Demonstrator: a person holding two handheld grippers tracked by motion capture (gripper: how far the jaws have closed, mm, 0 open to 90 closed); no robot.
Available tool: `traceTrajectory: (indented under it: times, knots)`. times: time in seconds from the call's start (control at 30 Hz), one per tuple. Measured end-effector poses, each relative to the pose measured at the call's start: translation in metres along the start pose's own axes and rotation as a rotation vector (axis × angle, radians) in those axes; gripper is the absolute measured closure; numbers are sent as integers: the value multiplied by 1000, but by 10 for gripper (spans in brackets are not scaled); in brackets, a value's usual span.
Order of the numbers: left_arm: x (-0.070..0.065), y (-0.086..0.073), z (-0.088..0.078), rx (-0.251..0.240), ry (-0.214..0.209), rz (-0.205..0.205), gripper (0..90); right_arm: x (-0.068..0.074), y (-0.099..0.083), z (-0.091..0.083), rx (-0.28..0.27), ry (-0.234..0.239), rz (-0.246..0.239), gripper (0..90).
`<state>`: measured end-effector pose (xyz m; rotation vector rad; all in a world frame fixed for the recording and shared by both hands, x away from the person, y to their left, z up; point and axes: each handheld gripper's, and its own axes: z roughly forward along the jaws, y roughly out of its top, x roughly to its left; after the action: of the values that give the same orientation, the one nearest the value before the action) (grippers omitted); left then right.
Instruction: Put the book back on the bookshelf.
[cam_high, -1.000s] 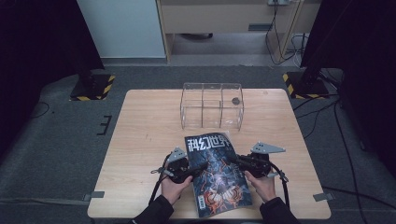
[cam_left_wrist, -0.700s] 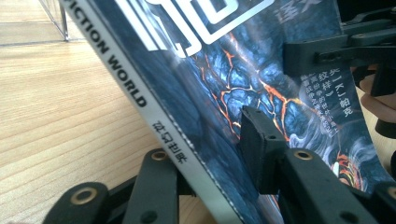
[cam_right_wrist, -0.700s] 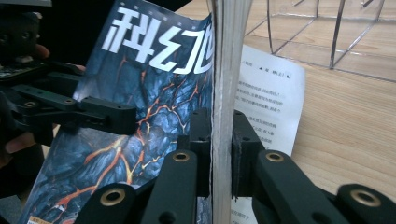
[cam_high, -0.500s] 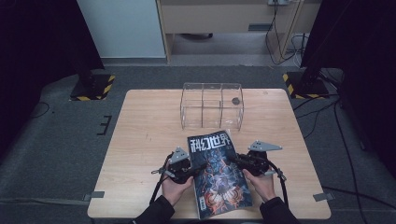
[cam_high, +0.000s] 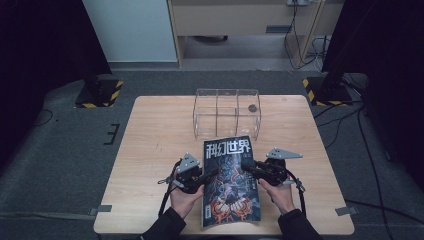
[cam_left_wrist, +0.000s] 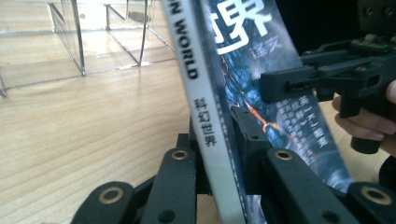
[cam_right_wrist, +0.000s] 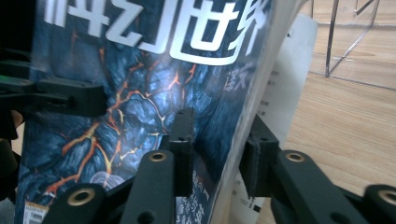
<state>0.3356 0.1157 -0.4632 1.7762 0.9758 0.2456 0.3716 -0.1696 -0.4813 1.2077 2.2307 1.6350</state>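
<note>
Here my left gripper (cam_high: 212, 174) clamped the magazine (cam_high: 230, 185) spine, jaws just closing; right gripper (cam_high: 248, 165) jaws, opening, loosely straddled its right edge.

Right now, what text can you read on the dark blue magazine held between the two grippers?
"科幻世界": large white title on the cover of the dark blue magazine.
"N WORLD": white spine, start cut off.
"科幻世界": same spine, lower down.
Small cover print and the loose white sheet's print: too blurred to read.

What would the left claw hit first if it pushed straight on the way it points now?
The magazine already sits between its jaws, so nothing else comes first. Past it, the right claw lies roughly in line, though depth is unclear.
</note>
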Motion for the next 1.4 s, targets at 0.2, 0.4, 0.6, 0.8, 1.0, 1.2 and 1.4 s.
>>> traceTrajectory:
  times: [0.2,0.4,0.6,0.8,1.0,1.2,1.4]
  knots:
    - [-1,7,-6,-21,0,3,814,-1,4,0,-12,27,6,692]
    - [-3,14,-10,-38,11,23,821,0,9,1,-25,26,1,693]
    - [-5,22,-10,-70,22,53,824,0,19,-1,-48,21,-10,725]
    - [-7,25,-10,-71,21,66,824,-1,23,-3,-57,16,-24,726]
    - [-6,28,-12,-79,8,63,824,-1,24,-5,-71,27,-42,746]
    - [-9,33,-15,-111,27,80,826,-1,28,-7,-103,17,-44,708]
    - [-11,38,-22,-139,33,82,826,-3,29,-8,-105,-55,-53,576]
